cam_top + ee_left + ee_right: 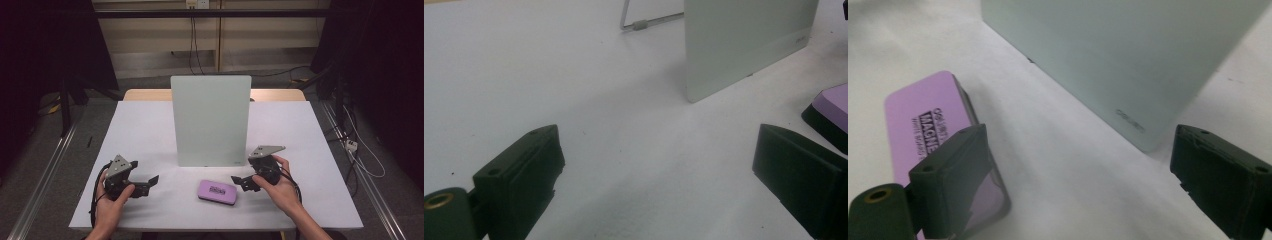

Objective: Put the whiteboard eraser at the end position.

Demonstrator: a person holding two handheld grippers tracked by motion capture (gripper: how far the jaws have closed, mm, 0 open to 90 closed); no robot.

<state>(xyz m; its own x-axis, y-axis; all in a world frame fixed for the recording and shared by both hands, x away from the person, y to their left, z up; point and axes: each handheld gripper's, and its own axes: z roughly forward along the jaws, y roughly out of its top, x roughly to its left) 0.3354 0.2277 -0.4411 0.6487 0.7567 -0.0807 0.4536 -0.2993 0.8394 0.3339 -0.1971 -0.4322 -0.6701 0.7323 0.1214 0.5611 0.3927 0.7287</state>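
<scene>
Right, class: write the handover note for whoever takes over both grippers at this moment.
Left gripper: open, holding nothing, low over the white table, pointing towards the eraser.
Right gripper: open, holding nothing, just right of the eraser.
Purple whiteboard eraser: lying flat in front of the upright glass board.
Done: nothing gripped yet.
Left: probably close the right gripper on the eraser and take it to the board.

On the table [150, 125], the eraser [217, 192] lies before the upright board [210, 120], between both tools.

White table [150, 130]: eraser [217, 192], upright board [210, 120]
</scene>
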